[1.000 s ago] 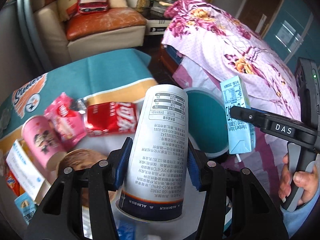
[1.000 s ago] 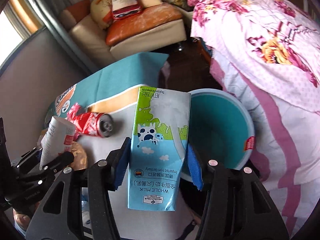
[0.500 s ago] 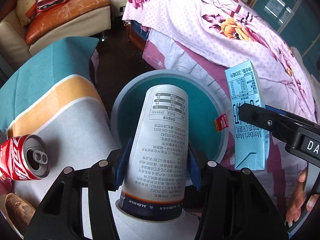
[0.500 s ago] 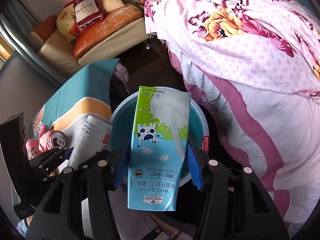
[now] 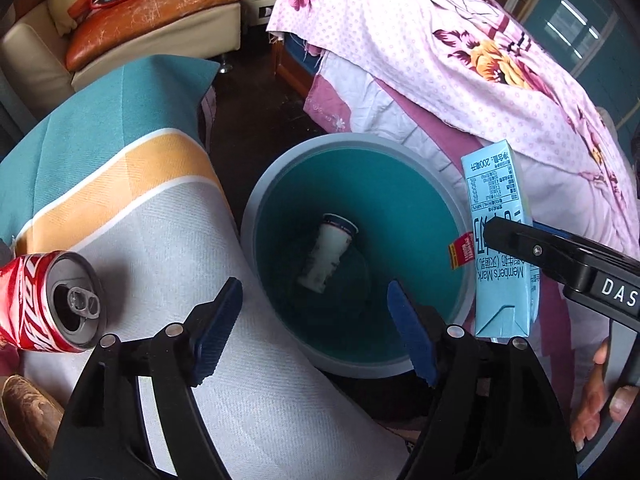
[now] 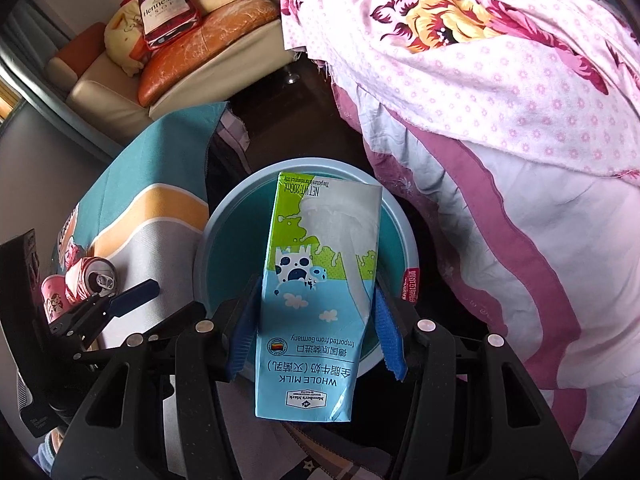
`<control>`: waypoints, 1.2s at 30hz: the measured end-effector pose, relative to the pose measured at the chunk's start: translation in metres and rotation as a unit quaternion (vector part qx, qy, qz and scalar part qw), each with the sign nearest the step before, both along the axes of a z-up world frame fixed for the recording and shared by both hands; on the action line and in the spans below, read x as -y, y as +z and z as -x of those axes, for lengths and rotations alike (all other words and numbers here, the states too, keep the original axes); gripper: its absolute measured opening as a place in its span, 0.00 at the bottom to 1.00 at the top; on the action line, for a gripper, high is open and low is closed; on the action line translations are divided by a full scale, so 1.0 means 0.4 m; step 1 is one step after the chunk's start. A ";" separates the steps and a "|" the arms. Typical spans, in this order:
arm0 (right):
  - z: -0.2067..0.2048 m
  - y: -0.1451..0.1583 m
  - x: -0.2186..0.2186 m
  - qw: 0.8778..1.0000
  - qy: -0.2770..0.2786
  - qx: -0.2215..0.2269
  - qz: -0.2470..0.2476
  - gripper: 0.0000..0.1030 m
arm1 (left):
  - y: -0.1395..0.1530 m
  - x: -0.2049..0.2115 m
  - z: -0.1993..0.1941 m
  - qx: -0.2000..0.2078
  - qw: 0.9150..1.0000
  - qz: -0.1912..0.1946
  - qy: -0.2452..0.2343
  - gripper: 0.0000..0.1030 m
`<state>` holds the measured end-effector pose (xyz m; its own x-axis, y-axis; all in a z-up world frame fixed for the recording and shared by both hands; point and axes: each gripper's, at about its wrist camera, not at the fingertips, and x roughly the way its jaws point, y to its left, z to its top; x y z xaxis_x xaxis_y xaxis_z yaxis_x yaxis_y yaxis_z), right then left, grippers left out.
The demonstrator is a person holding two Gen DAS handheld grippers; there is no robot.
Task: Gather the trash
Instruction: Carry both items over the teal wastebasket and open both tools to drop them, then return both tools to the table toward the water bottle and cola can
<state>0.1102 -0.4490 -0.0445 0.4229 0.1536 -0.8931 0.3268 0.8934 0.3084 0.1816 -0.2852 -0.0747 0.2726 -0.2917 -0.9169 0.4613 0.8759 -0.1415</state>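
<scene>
My left hand-held gripper (image 5: 314,324) is opening, nothing between its jaws, above the white paper cup (image 5: 327,253) lying in the round teal plastic bin (image 5: 276,184), while my right hand-held gripper (image 6: 316,324) pinches the light-blue milk carton (image 6: 320,280).

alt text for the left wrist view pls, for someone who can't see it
The left gripper, jaws opening with nothing between them, hangs above a teal bin where a white paper cup lies on its side. At right, the right gripper holds a blue milk carton at the bin's rim. A red can lies on the striped cloth at left.
</scene>
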 end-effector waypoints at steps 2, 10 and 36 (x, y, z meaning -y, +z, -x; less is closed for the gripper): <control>-0.006 -0.006 -0.004 1.000 0.002 -0.003 -0.001 0.50 | 0.012 -0.017 0.006 0.002 1.000 0.003 0.005 0.76; -0.025 -0.024 -0.028 1.000 0.010 -0.016 0.004 0.50 | 0.041 -0.092 0.023 -0.002 1.000 0.014 0.026 0.79; 0.071 0.088 -0.282 0.996 0.077 -0.021 0.029 0.75 | 0.152 -0.443 0.188 0.024 0.994 0.028 0.106 0.79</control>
<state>0.0818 -0.3363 -0.0092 0.3606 0.1610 -0.9187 0.1953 0.9501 0.2431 0.1064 -0.1078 -0.0140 0.3752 -0.2730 -0.8859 0.2754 0.9453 -0.1746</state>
